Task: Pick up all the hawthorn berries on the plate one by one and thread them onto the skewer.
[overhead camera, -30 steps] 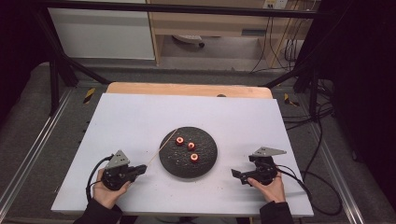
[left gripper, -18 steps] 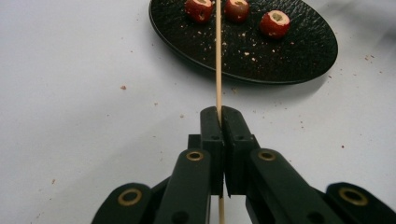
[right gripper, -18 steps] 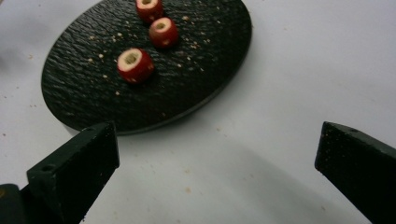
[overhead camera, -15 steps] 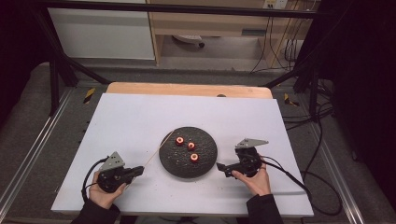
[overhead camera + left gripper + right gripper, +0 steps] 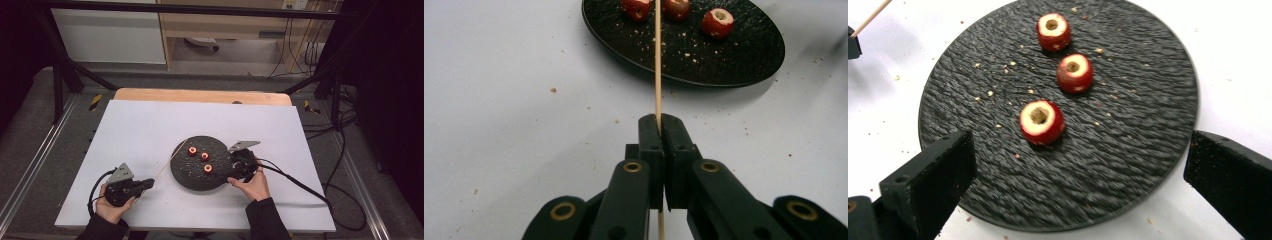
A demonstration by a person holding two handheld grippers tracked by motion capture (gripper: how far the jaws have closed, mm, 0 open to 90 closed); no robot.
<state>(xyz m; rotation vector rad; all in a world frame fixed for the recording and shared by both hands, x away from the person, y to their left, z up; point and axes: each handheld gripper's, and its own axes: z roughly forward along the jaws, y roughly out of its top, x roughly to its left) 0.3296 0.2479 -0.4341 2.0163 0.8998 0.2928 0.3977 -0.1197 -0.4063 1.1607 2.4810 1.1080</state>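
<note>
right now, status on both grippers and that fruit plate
Left gripper shut on skewer, clear of plate. Right gripper open over black plate, nearest cored fruit piece between jaws, untouched. Crumbs only; nothing blocking.

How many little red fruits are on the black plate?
3, all on the black plate: the nearest fruit sits towards the middle, the middle fruit just behind it, and the farthest fruit near the back rim. None looks hidden.
</note>
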